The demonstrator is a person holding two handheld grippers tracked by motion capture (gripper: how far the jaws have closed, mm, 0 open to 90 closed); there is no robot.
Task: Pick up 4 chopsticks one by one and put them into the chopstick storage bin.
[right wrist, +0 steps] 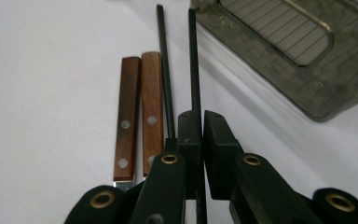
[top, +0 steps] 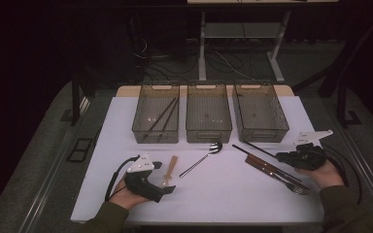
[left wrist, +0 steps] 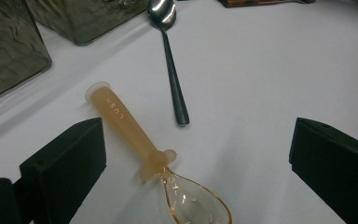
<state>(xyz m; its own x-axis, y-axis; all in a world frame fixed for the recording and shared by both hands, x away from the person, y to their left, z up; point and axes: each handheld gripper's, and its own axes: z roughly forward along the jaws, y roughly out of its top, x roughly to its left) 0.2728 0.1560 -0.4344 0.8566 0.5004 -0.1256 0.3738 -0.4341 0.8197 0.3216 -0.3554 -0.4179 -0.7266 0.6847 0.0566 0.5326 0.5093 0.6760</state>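
My left gripper [top: 164, 177] rests on the white table [top: 233, 199] at the front left, open. An amber plastic spoon [left wrist: 130, 126] lies between its wide-apart jaws [left wrist: 198, 140], touching neither; it is also seen in the high view [top: 171, 167]. A metal spoon [top: 201, 158] lies just beyond it [left wrist: 172, 70]. At the right, my right gripper [top: 284, 156] is shut on a thin black chopstick [right wrist: 193, 60], pinched between the jaws [right wrist: 201, 119]. A second black chopstick [right wrist: 164, 65] lies beside it on the table.
Two wooden-handled utensils [right wrist: 140, 112] lie next to the chopsticks; fork tines [top: 298, 188] show near the right hand. Three dark see-through bins stand in a row at the back: left [top: 155, 137] holding chopsticks [top: 162, 116], middle [top: 209, 137], right [top: 264, 137].
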